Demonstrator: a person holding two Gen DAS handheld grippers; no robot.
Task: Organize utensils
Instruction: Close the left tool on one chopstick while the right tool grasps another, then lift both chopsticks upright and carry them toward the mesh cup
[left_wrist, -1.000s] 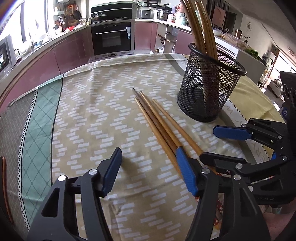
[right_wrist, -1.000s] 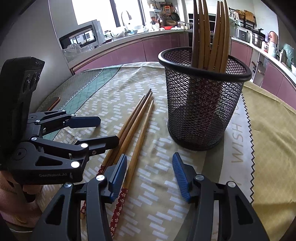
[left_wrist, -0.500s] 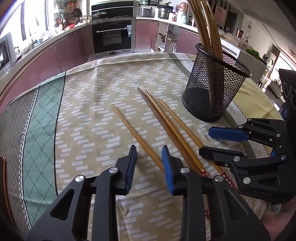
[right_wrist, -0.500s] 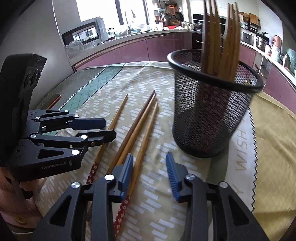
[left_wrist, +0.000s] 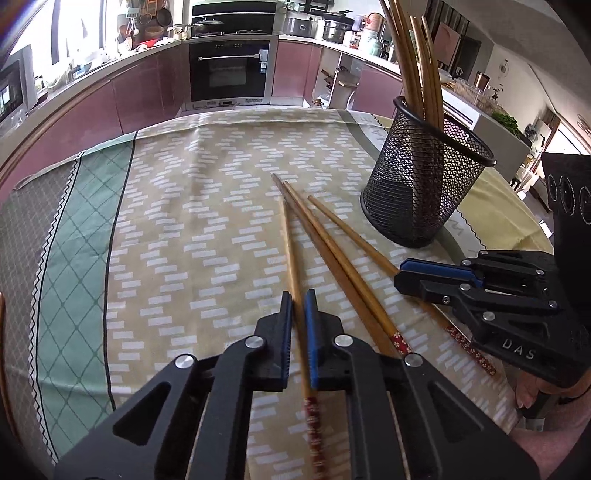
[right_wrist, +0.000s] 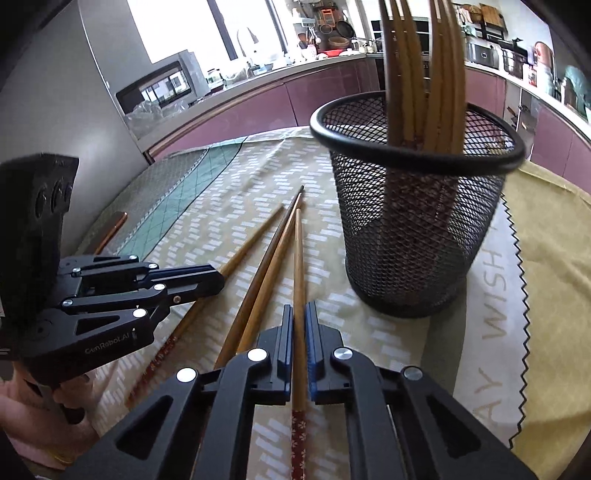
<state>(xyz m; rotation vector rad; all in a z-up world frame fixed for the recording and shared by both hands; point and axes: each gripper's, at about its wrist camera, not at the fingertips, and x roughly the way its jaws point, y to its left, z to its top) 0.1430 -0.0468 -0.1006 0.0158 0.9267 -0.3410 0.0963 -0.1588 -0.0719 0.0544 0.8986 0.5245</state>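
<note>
The left gripper (left_wrist: 298, 306), its jaws having just closed, is pinching one brown wooden chopstick (left_wrist: 290, 243) on the patterned beige tablecloth (left_wrist: 207, 229). Rightward, the right gripper (right_wrist: 299, 321) is likewise clamping another wooden chopstick (right_wrist: 298, 266), two loose ones lying between, beside the black mesh holder (right_wrist: 413, 236).

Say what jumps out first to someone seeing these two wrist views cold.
Each tool is clamped on its own chopstick: the left tool on the leftmost chopstick, the right tool on the rightmost chopstick. Two more chopsticks lie between them on the patterned tablecloth. To their right stands a black mesh holder already bristling with upright chopsticks.
</note>
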